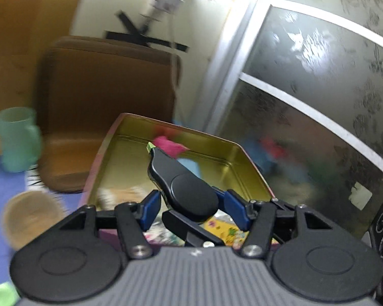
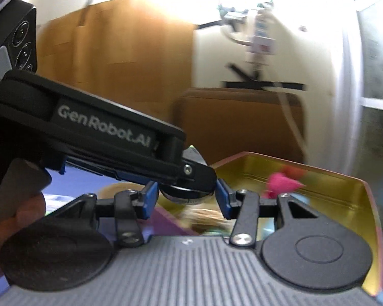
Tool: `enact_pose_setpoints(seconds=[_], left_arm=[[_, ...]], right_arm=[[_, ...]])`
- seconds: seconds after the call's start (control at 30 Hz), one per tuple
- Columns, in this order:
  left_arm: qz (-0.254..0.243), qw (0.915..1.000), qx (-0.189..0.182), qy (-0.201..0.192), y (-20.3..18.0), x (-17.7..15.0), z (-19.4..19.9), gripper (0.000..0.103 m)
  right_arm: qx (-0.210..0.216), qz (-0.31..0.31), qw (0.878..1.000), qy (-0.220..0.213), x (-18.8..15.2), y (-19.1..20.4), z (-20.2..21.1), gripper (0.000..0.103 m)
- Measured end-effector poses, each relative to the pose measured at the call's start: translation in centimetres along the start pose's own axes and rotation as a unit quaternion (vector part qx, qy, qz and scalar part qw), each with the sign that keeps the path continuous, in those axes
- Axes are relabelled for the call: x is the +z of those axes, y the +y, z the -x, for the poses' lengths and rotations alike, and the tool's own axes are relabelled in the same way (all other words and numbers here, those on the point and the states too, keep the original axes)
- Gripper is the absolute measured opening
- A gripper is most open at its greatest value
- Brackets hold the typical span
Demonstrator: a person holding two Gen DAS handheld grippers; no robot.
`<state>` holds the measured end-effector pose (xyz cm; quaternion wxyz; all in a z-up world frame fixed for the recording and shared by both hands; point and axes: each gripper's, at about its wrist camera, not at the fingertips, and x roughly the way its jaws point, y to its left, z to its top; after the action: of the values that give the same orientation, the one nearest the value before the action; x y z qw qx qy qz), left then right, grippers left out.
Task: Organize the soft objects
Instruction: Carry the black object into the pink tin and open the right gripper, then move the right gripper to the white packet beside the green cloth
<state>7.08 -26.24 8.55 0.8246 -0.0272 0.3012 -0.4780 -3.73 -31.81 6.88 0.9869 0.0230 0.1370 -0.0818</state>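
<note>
At 9 o'clock in my left view a green mug stands beside a brown cushion. At the centre my left gripper clasps a black tool by its round part, its green tip pointing to 12 o'clock over the open tin. In the tin, a pink soft piece lies against the far wall, just past that tip. A frosted door fills 3 o'clock.

In my right view the left gripper reaches in from 9 o'clock. Its tip sits between the blue pads of my right gripper, above a dark disc. With this blur I cannot tell whether those pads press on anything. The pink piece shows at 3 o'clock.
</note>
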Motion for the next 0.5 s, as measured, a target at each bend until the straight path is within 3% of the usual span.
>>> enact_pose_setpoints(seconds=[0.13,0.23,0.33,0.43,0.5], left_arm=[[0.004,0.9996,-0.012,0.026,-0.8,-0.2,-3.6,0.056],[-0.002,0.9993,0.000,0.037,-1.0,-0.7,-5.2,0.059],[-0.002,0.9991,0.011,0.041,-0.8,-1.1,-5.6,0.065],[0.001,0.9995,0.018,0.027,-0.5,-1.3,-4.7,0.072],[0.000,0.9996,0.020,0.017,-0.4,-1.2,-3.8,0.072]], right_arm=[[-0.028,-0.024,0.999,0.022,-0.9,-3.0,-0.7,0.051],[-0.045,-0.039,0.997,0.039,-1.6,-4.4,-1.6,0.052],[-0.063,-0.057,0.995,0.051,-2.0,-5.1,-2.3,0.053],[-0.068,-0.076,0.994,0.048,-2.0,-5.6,-2.5,0.064],[-0.077,-0.075,0.994,0.037,-2.1,-5.3,-2.1,0.065]])
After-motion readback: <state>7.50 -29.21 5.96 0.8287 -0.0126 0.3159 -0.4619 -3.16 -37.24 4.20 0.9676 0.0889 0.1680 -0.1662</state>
